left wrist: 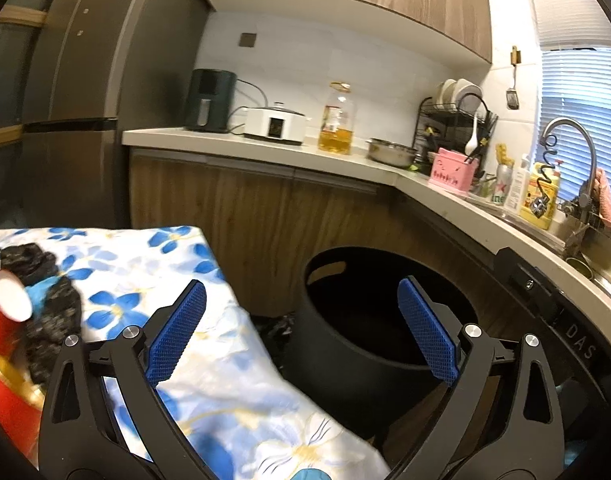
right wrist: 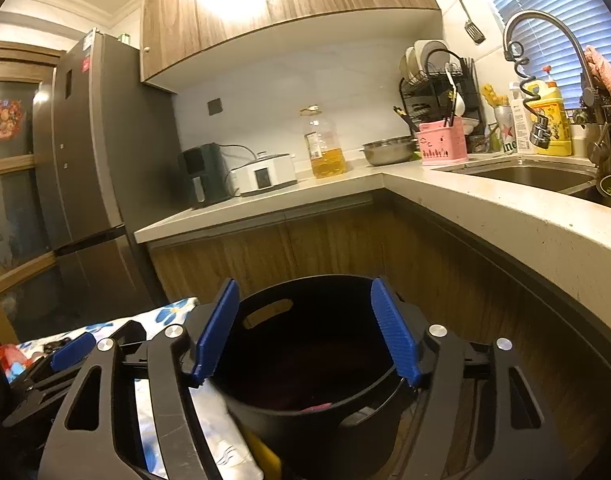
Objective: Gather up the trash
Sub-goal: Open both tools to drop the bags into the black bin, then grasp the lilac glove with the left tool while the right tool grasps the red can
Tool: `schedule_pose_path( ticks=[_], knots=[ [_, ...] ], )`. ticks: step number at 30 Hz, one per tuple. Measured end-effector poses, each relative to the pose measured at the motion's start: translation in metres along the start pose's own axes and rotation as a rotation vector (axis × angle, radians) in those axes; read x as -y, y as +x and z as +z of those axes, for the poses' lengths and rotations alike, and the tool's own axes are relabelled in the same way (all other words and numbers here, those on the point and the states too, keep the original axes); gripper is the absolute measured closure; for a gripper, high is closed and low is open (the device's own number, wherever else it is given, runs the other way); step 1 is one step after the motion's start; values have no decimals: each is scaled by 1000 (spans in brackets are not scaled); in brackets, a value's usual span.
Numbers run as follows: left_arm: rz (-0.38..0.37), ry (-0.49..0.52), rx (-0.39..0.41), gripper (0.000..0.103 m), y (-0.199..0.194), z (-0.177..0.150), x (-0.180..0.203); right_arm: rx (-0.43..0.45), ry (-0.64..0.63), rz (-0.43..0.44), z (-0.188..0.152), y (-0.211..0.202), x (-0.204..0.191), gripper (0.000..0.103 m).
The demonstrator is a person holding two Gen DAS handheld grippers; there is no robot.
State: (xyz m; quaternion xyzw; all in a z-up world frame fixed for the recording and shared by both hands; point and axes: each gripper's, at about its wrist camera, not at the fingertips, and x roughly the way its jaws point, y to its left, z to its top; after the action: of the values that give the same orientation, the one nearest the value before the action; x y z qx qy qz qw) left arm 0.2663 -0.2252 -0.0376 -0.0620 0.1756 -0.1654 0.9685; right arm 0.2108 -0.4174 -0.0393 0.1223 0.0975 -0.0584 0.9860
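A round black bin (left wrist: 345, 320) stands on the floor between the cloth-covered table and the counter cabinets. My left gripper (left wrist: 301, 286) is open and holds nothing, with the table edge under its left pad and the bin's mouth behind its right pad. On the floral tablecloth (left wrist: 145, 272) at the left lie a crumpled black plastic bag (left wrist: 49, 312) and a red cup (left wrist: 5, 308) on its side. My right gripper (right wrist: 305, 284) hangs open over the bin (right wrist: 313, 360), with nothing between its pads. Something pink (right wrist: 317, 406) shows deep inside the bin.
An L-shaped counter (right wrist: 485, 208) wraps behind and to the right, with a sink (right wrist: 537, 176), an oil bottle (right wrist: 325, 144), a steel bowl (right wrist: 387, 150) and a dish rack (right wrist: 437, 92). A tall fridge (right wrist: 93, 184) stands at the left. One left-gripper finger (right wrist: 71, 352) shows beside the right gripper.
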Motion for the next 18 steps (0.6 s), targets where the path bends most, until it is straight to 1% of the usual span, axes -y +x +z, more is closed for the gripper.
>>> schedule_pose_path(
  ticks=[8,13,18],
  knots=[
    [103,-26,38,8,-52,-7,-35,-1,-10,51,-7,-26,-24,33],
    [190,-37,66,8,-92,-16,-65,-14,-24,95,-16,-41,-48,33],
    [274,-54,77,8,-127,-25,-95,-37,-31,148,-28,-53,-74,32]
  ],
)
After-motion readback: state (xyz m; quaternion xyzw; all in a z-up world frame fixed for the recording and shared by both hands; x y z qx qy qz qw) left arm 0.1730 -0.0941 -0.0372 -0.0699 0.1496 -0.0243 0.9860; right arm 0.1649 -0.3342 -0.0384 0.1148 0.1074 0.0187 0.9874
